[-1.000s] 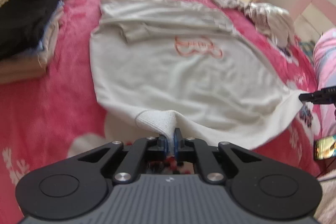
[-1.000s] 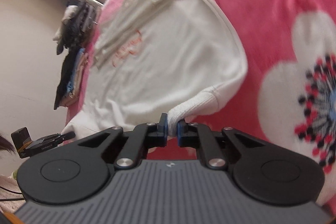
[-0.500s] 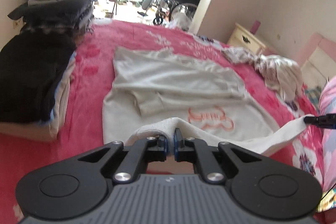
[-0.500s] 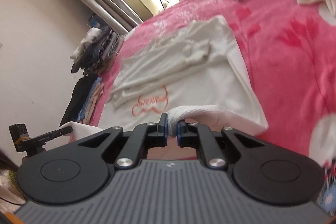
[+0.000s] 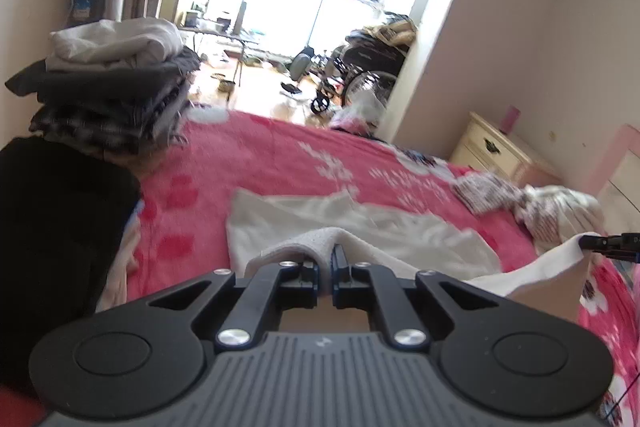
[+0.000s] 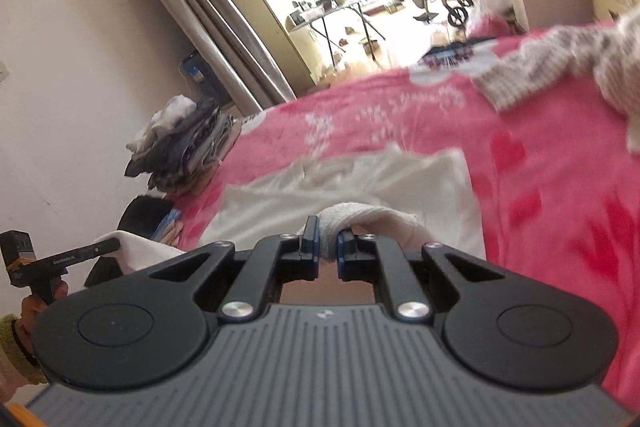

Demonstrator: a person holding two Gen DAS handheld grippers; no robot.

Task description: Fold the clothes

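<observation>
A white sweatshirt (image 5: 360,227) lies on the pink floral bedspread (image 5: 280,155), its far part flat and its near hem lifted. My left gripper (image 5: 329,269) is shut on the ribbed hem at one corner. My right gripper (image 6: 328,241) is shut on the ribbed hem at the other corner (image 6: 344,217). The hem hangs stretched between the two grippers above the bed. The right gripper's tip (image 5: 608,242) shows at the right edge of the left wrist view, and the left gripper's body (image 6: 60,259) at the left edge of the right wrist view. The orange print is hidden.
A tall stack of folded dark and light clothes (image 5: 116,91) stands on the bed's left side, a black pile (image 5: 60,227) nearer. Loose patterned garments (image 5: 520,199) lie at the right. A cream nightstand (image 5: 492,147) stands by the wall. A person's hand (image 6: 28,311) holds the left gripper.
Both grippers have risen and carried the hem forward over the sweatshirt. The views tilted up from the bed to the room, and the orange print is now covered.
</observation>
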